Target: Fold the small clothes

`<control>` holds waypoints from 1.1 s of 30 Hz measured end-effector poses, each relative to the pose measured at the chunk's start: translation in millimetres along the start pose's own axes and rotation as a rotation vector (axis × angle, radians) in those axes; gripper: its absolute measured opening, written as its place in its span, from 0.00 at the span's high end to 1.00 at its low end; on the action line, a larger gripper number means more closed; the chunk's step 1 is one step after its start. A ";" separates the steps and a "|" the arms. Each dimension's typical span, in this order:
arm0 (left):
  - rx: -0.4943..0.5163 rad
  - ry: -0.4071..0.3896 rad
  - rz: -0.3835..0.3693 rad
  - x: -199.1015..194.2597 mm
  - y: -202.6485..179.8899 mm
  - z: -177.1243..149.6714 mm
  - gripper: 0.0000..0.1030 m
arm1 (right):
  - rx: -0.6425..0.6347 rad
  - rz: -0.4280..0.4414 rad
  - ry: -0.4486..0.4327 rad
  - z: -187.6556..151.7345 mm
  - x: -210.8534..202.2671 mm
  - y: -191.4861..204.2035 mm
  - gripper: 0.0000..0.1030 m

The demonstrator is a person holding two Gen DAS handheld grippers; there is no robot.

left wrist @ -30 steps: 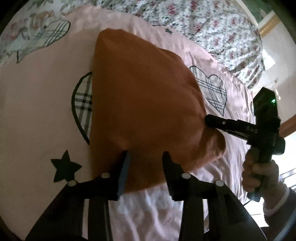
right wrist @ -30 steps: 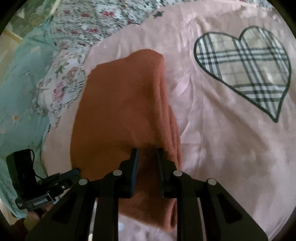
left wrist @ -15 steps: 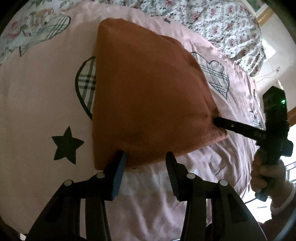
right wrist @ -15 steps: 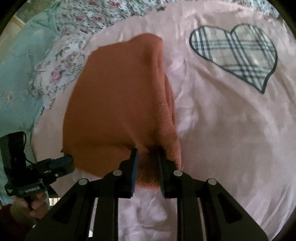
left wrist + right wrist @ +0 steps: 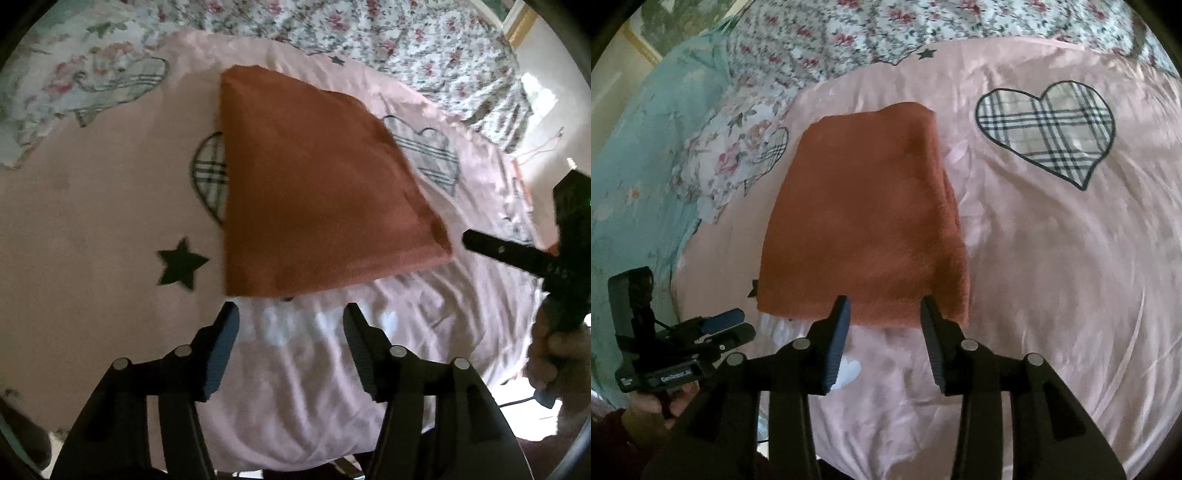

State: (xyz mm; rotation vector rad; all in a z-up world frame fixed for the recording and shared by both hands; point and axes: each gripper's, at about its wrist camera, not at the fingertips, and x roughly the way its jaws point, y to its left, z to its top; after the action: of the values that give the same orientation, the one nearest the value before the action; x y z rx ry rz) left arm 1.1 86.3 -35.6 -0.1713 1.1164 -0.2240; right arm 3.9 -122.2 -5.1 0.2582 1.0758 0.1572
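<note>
Pink satin bedspread (image 5: 1052, 266), wrinkled, plaid hearts and black stars. Floral quilt (image 5: 369, 40) behind. Rust fleecy cloth (image 5: 864, 236) folded flat mid-bed. Left gripper (image 5: 290, 314), right gripper (image 5: 884, 308): jaws just been opening, nothing between, near cloth's front edge.

The rust-orange fleece garment (image 5: 317, 206) lies folded flat on the pink satin bed cover (image 5: 92, 229), free of both tools.

Soft daylight, glare at right edge, fisheye warping, slight blur.
</note>
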 end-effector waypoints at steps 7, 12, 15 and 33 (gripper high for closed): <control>-0.021 -0.030 0.206 -31.5 -0.7 -17.8 0.27 | -0.038 0.038 0.009 -5.8 -2.3 3.6 0.50; -0.005 -0.022 0.318 -44.0 -11.3 -30.5 0.21 | -0.078 0.029 -0.005 -16.7 -13.9 2.3 0.38; -0.003 -0.008 0.342 -43.3 -21.0 -39.6 0.18 | -0.087 0.022 0.010 -28.8 -16.9 -2.8 0.34; 0.051 -0.035 0.371 -24.2 -42.3 -22.4 0.18 | -0.203 -0.062 -0.009 -36.9 -35.8 -7.1 0.15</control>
State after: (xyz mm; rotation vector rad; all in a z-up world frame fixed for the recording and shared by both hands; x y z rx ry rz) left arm -33.3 51.3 -13.7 0.0784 1.0854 0.0811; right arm -45.4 -133.2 6.7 0.0426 1.0492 0.2083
